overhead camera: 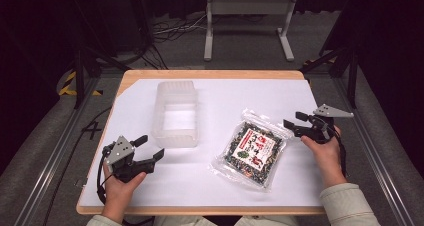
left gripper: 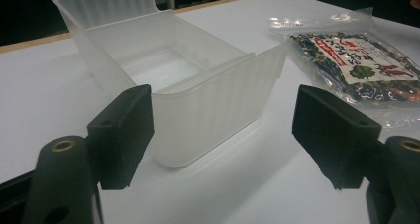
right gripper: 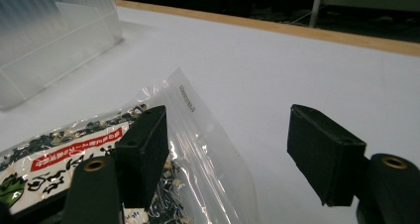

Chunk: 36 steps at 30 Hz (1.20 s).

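Clear bin point(overhead camera: 176, 113) beside snack packet point(overhead camera: 251, 149) on table point(overhead camera: 210, 186).

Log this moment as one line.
left gripper open, facing bin | right gripper open, by packet | bin empty | packet flat on table

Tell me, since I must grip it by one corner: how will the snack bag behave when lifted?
The snack bag is thin glossy film, so it will likely sag and may slip between pads. Its loose contents probably shift toward the low end. It looks light, lying flat.
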Each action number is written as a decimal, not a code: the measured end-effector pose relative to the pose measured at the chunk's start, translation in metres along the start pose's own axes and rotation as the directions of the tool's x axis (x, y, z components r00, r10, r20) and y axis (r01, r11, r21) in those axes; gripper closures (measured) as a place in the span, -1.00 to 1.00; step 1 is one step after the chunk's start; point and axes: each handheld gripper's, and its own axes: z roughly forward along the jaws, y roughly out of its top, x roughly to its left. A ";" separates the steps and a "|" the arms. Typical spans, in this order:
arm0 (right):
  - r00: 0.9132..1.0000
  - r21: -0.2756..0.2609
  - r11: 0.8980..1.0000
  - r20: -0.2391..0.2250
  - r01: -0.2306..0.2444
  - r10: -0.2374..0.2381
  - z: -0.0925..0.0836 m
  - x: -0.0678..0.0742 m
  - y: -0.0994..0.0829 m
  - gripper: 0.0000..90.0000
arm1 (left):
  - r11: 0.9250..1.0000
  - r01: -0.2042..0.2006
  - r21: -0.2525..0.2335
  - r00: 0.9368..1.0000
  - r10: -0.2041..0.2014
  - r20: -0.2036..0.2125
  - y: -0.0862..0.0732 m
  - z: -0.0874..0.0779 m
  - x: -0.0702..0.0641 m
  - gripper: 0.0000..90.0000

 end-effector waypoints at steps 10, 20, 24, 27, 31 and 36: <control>0.999 0.098 0.995 -0.026 -0.032 0.035 0.014 -0.006 -0.015 -0.11 | 1.000 0.005 -0.001 1.000 -0.005 -0.002 -0.001 0.000 0.001 -0.45; 0.994 0.174 0.982 -0.074 -0.071 0.085 0.022 -0.011 -0.024 -0.05 | 1.000 0.015 0.017 1.000 -0.015 0.009 -0.002 0.003 0.001 -0.45; 0.991 0.196 0.978 -0.090 -0.078 0.097 0.024 -0.012 -0.026 -0.03 | 1.000 0.015 0.018 1.000 -0.015 0.006 -0.002 0.002 0.002 -0.46; 0.991 0.208 0.975 -0.091 -0.081 0.102 0.025 -0.012 -0.027 -0.03 | 1.000 0.011 0.002 1.000 -0.011 0.002 -0.001 0.000 0.000 -0.44; 0.991 0.230 0.970 -0.090 -0.078 0.101 0.027 -0.012 -0.028 0.00 | 1.000 -0.014 0.020 1.000 0.013 0.008 -0.001 0.002 -0.003 -0.45; 0.988 0.244 0.966 -0.102 -0.091 0.119 0.027 -0.012 -0.028 0.10 | 1.000 -0.018 0.025 1.000 0.017 0.009 -0.001 0.004 -0.003 -0.45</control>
